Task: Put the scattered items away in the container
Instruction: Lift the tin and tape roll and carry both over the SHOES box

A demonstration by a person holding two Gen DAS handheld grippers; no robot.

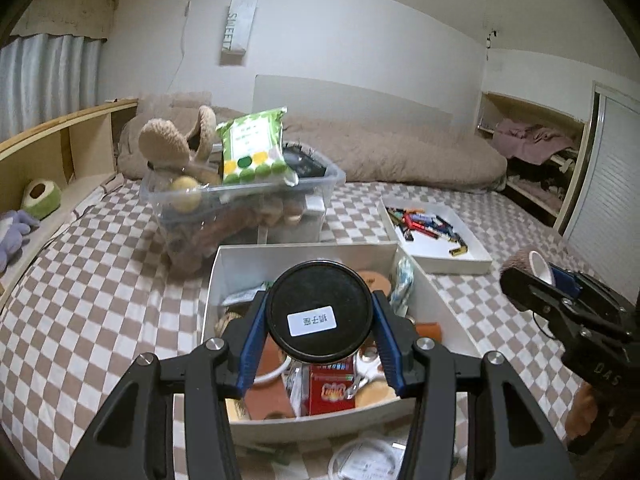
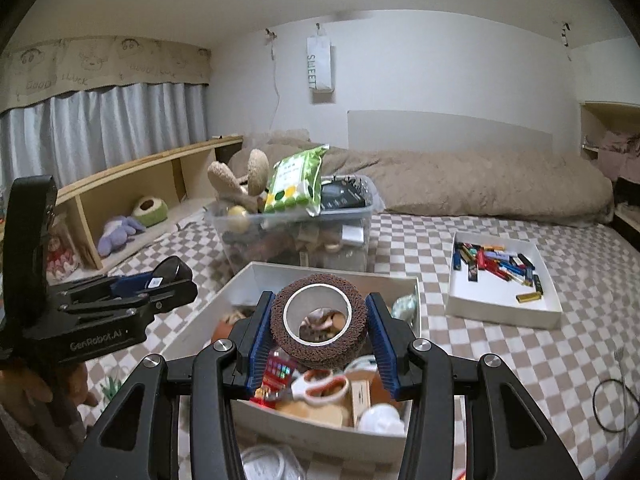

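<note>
My left gripper is shut on a jar with a black lid that bears a white label, held above the white cardboard box. The box holds several items, among them a red packet. In the right wrist view my right gripper is shut on a brown fuzzy roll with a white core over the same box. Each gripper shows in the other's view: the right one at the right edge, the left one at the left.
A clear plastic bin crammed with plush toys and a green packet stands behind the box on the checkered bed. A shallow white tray of small colourful items lies to the right. A wooden shelf with toys runs along the left.
</note>
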